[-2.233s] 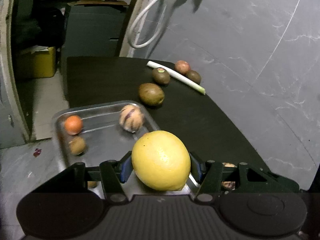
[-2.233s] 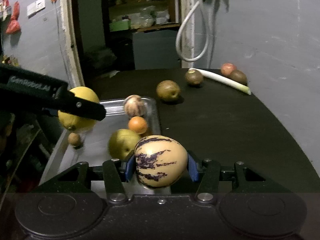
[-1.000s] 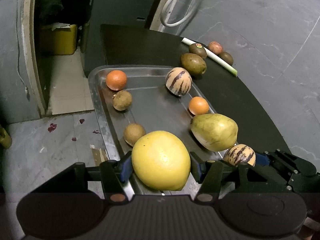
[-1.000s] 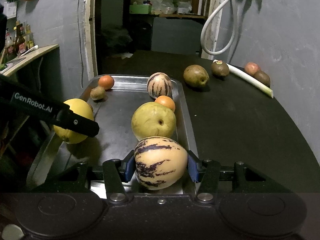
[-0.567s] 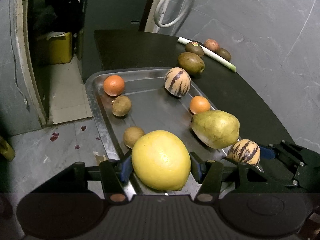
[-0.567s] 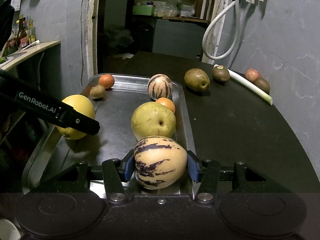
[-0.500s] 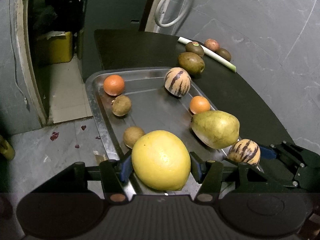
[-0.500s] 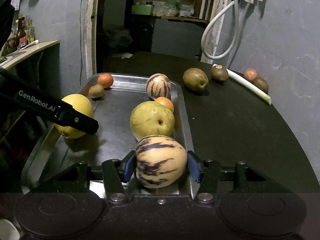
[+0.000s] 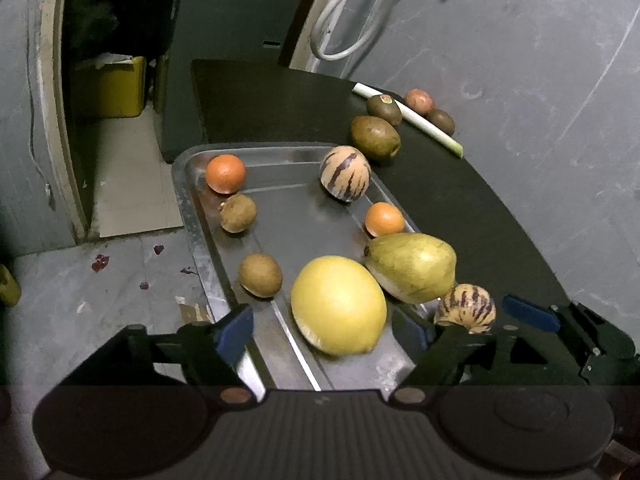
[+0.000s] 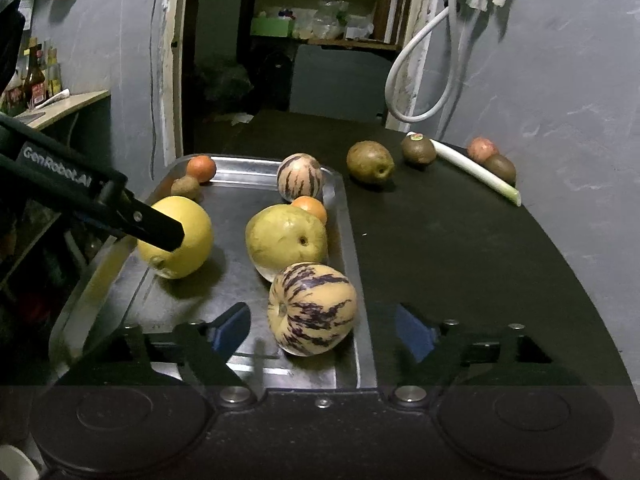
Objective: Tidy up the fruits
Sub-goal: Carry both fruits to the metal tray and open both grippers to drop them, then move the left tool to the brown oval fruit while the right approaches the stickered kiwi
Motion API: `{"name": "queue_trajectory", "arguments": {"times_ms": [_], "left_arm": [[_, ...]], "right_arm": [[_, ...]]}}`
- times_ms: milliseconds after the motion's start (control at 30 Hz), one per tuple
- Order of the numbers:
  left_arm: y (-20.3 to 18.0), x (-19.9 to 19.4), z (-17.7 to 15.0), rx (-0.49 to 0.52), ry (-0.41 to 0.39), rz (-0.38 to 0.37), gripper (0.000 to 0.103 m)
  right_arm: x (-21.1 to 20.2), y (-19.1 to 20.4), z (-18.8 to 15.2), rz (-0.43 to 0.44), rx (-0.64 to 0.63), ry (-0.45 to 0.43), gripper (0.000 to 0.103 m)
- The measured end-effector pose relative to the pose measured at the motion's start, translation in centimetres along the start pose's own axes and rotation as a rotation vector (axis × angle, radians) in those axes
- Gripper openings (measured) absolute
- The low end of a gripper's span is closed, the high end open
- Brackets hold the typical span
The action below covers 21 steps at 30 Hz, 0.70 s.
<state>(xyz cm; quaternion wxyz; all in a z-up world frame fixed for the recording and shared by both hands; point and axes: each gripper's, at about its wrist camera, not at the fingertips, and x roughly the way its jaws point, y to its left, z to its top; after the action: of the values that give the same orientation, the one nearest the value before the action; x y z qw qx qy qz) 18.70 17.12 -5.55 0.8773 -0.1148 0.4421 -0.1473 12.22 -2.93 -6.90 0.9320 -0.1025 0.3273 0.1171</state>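
Both sets of tongs are spreading at once! The left tongs (image 9: 326, 330) have just been opening, and now their blue pads stand wide and clear of the big yellow citrus (image 9: 338, 305), which sits between them on the steel tray (image 9: 188, 184). It is smooth, rounded, pale lemon in colour, with a slight point at its near end. The right tongs (image 10: 322, 332) have just been opening too, gaping wide with the striped melon (image 10: 312, 308) between them but untouched; the pads are off its skin. That melon is cream with ragged purple streaks running from its stem end, and it rests at the tray's near right corner.

Just behind the striped melon, still in the tray, lies a fat yellow-green pear-shaped fruit (image 10: 286, 240), touching or almost touching it. Behind that is a small orange (image 10: 310, 207), then a second striped melon (image 10: 300, 176) against the tray's far right rim. Along the tray's left side are two brown kiwi-like fruits (image 9: 260, 274) (image 9: 237, 213), and another orange (image 9: 225, 173) sits in the far left corner.

Off the tray, on the black bench (image 10: 440, 240) beyond its far right corner, lies a large olive-brown fruit (image 10: 370, 161). Farther right are a stickered kiwi (image 10: 418, 150), a white-and-green leek stalk (image 10: 476, 172), a reddish fruit (image 10: 482, 148) and one more brown one (image 10: 500, 167), all well away from the tray.
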Motion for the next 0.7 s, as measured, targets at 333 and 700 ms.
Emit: {"name": "queue_trajectory", "arguments": {"times_ms": [333, 700], "left_arm": [[0.3, -2.3, 0.9, -0.07, -0.046, 0.045, 0.102], [0.0, -2.0, 2.8, -0.099, -0.031, 0.124, 0.102]], "right_arm": [[-2.5, -3.0, -0.5, -0.048, 0.125, -0.013, 0.102], [-3.3, -9.1, -1.0, -0.15, 0.267, 0.022, 0.102]]}}
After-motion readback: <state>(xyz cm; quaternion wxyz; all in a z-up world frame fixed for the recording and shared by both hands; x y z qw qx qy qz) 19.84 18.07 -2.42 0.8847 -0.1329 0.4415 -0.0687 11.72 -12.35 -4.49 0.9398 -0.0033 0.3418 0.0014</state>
